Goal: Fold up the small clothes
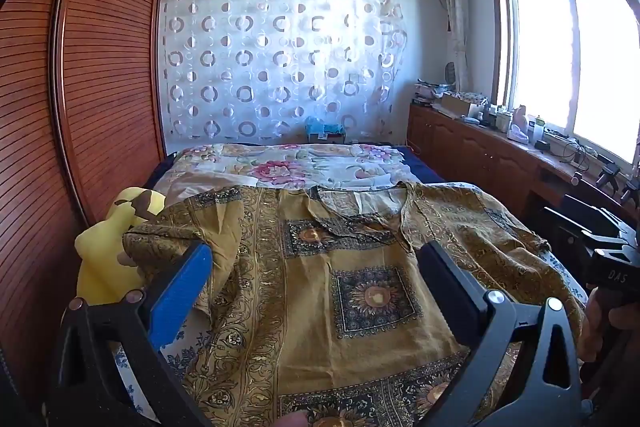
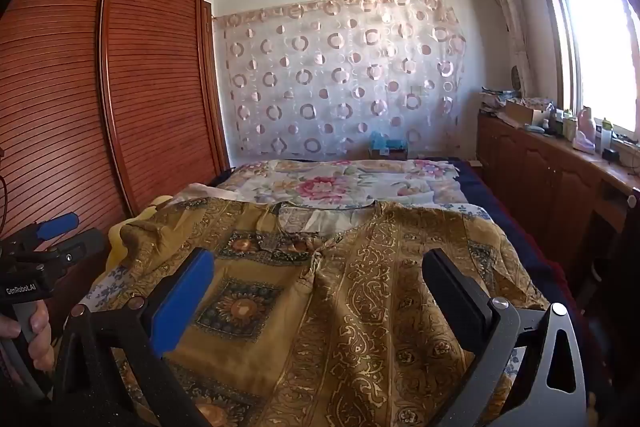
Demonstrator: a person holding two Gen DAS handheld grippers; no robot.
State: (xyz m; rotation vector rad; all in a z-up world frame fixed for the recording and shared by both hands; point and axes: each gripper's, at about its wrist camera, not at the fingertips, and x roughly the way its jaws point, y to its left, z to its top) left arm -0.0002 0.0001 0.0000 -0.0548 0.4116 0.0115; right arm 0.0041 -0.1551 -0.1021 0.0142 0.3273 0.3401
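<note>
Fabric of a mustard patterned shirt [image 1: 320, 267] lay spread flat on the bed [image 1: 280, 167], collar toward the far end. Left gripper [image 1: 316, 267] and right gripper [image 2: 320, 275] hovered above it, jaws wide, grasping nothing. Yellow cloth [image 1: 104, 251] lay at the shirt's left.

**Two short markings, both on the hand-held grippers**

In the left wrist view, the black body of the right hand-held gripper [image 1: 612, 269] at the frame's right edge carries pale letters reading "DAS". In the right wrist view, the black body of the left hand-held gripper [image 2: 48, 247] bears white lettering "GenRobot.AI". No other text can be read.
</note>
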